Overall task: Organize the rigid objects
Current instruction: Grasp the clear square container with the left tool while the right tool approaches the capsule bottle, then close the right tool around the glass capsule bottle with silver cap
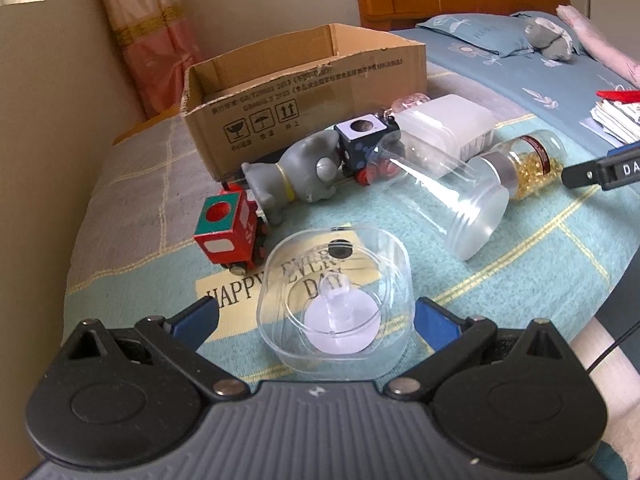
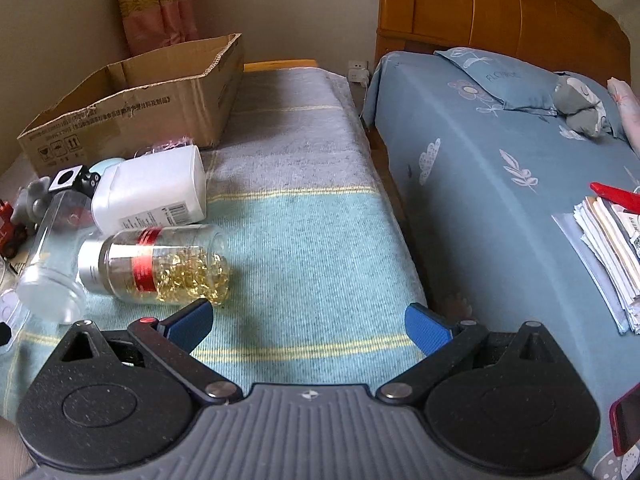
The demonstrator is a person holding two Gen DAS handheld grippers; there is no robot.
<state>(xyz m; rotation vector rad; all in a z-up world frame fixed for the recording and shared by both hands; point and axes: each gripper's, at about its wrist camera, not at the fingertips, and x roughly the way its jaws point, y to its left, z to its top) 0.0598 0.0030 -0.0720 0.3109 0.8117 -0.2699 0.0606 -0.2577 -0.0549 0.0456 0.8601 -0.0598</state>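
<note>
Left wrist: our left tool gapes, empty, around the clear rounded plastic container; light, slippery, so we'd pinch its sidewalls.

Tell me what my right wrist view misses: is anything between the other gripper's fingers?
Observer: Yes. A clear, rounded plastic dish with a small white knobbed piece inside sits between the open blue fingers of the left gripper.
Operator: Are they squeezing it?
Observer: I cannot tell; the fingers flank the dish closely.
Operator: That grey thing at my left edge?
Observer: A grey rubber elephant toy lying on its side, beside a red wooden toy train car.
Operator: Anything printed on the blanket?
Observer: A yellow patch reading HAPPY EVERY DAY lies under the dish.
</note>
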